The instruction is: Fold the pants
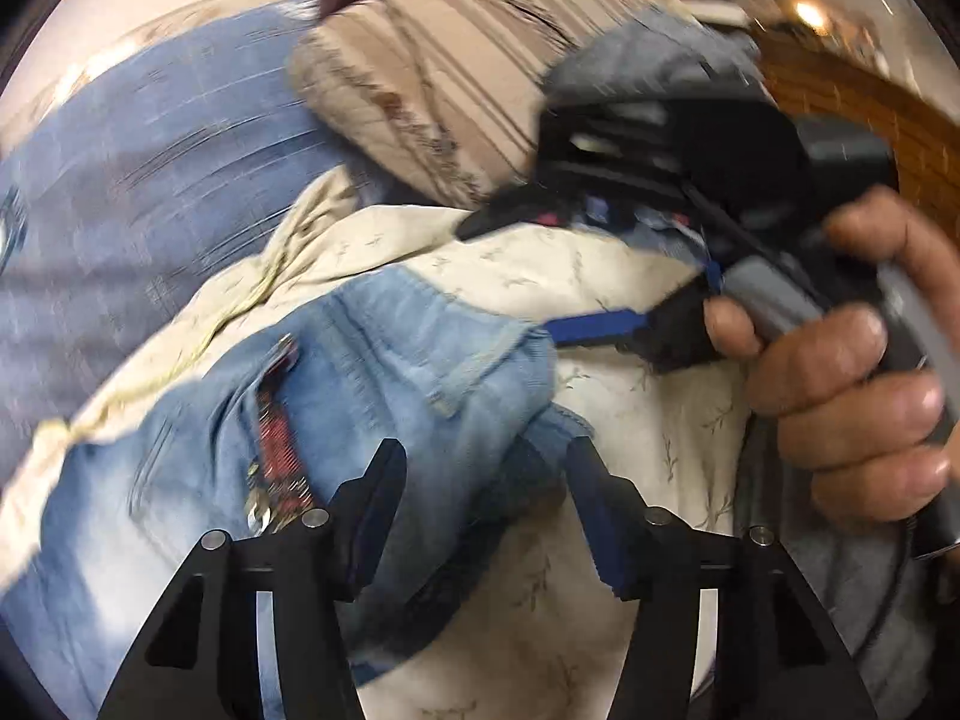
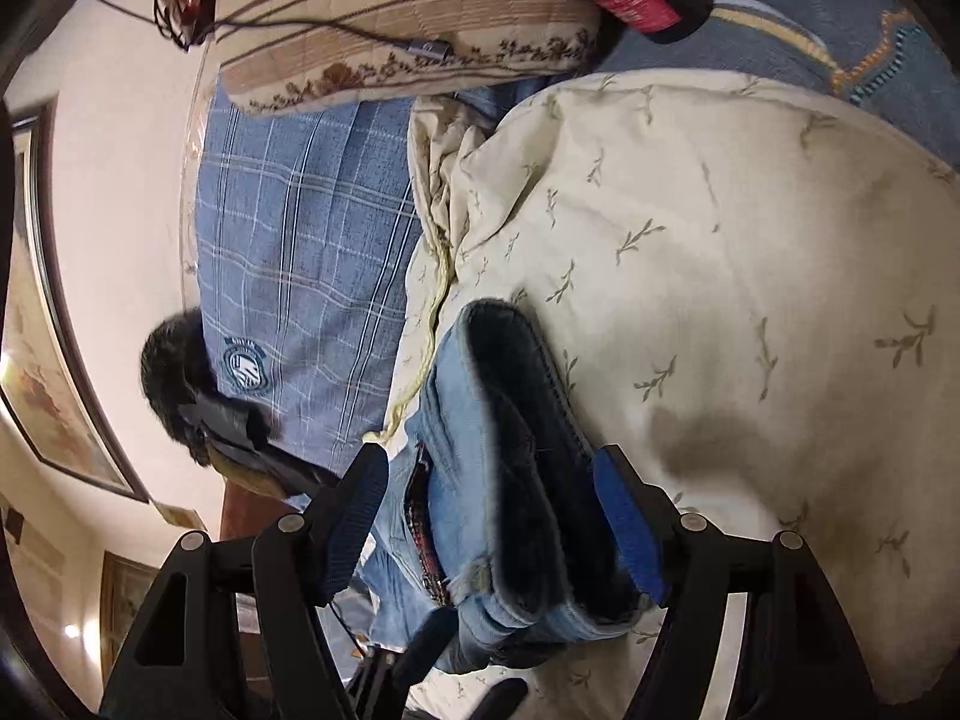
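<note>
You are partway through: the jeans [image 2: 480, 480] are lying bunched in a thick bundle on the cream leafy bedcover [image 2: 720, 240], not yet flat or neat. Your left claw [image 1: 486, 516] is standing spread over soft, faded denim. Your right claw [image 2: 489, 516] is spread too, pinching nothing.

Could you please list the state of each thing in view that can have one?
Jeans: bunched on the cream bedspread, dark lining showing, not yet neatly folded.
Left claw: open over the jeans, pads clear of the cloth.
Right claw: open wide, jeans between its fingers, grip not evident.
Hand: wrapped round the right claw's handle.
Striped pillow: lying at the head of the bed.
Cable: lying loose across the pillow.
</note>
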Tool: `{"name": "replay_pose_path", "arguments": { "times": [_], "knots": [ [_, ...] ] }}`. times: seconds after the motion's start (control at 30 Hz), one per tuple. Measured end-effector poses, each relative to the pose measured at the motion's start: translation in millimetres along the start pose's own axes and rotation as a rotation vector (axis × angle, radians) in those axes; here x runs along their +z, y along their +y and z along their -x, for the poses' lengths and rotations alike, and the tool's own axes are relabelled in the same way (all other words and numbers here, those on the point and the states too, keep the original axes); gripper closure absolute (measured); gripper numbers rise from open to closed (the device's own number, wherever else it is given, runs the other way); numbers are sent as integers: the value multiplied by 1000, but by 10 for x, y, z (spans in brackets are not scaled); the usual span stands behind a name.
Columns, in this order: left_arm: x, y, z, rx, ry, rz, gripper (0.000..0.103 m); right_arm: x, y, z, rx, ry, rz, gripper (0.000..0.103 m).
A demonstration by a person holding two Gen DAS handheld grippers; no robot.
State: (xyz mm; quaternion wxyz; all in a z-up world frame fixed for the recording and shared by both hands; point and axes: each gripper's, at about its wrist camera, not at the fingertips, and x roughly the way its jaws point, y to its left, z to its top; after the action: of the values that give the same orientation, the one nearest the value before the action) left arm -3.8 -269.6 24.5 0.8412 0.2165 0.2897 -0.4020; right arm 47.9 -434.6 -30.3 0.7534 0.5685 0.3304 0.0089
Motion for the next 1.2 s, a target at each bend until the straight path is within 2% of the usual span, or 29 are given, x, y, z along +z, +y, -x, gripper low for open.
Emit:
{"name": "replay_pose_path", "arguments": {
  "times": [0.07, 0.2, 0.27, 0.33, 0.37, 0.47, 0.57, 0.63, 0.73, 0.8, 0.87, 0.93, 1.0, 1.2],
  "knots": [
    [24, -101, -125, -2, 30, -64, 51, 13, -19, 24, 5, -7, -10, 30],
    [-28, -305, -361, 73, 67, -220, 53, 55, -81, 60, 19, -13, -37, 30],
    [-109, -338, -376, 86, 42, -251, 62, 66, -96, 60, 21, -11, -42, 30],
    [-150, -290, -343, 66, 38, -237, 71, 73, -101, 52, 23, -6, -43, 30],
    [-137, -232, -306, 39, 38, -202, 75, 74, -99, 44, 22, -2, -42, 30],
    [-44, 88, -139, -71, 0, 8, 84, 46, -72, -36, 22, 32, -34, 30],
    [-4, 374, -36, -171, -18, 196, 87, 24, -64, -145, 22, 80, -28, 29],
    [-25, 457, -3, -194, -24, 247, 87, 8, -71, -222, 26, 108, -32, 28],
    [-60, 477, 18, -194, -29, 265, 87, -28, -62, -339, 42, 151, -30, 29],
    [-88, 485, 10, -191, -25, 274, 87, -49, -1, -396, 44, 172, 7, 45],
    [-123, 497, 48, -194, -35, 287, 87, -73, 140, -356, -29, 125, 103, 74],
    [-109, 524, 93, -203, -50, 304, 87, -104, 211, -317, -61, 97, 153, 89],
    [-121, 572, 194, -219, -77, 336, 87, -144, 315, -263, -19, 76, 193, 90],
    [-277, 942, 640, -287, -196, 496, 87, -368, 922, -219, 21, 35, 372, 91]
  ]
}}
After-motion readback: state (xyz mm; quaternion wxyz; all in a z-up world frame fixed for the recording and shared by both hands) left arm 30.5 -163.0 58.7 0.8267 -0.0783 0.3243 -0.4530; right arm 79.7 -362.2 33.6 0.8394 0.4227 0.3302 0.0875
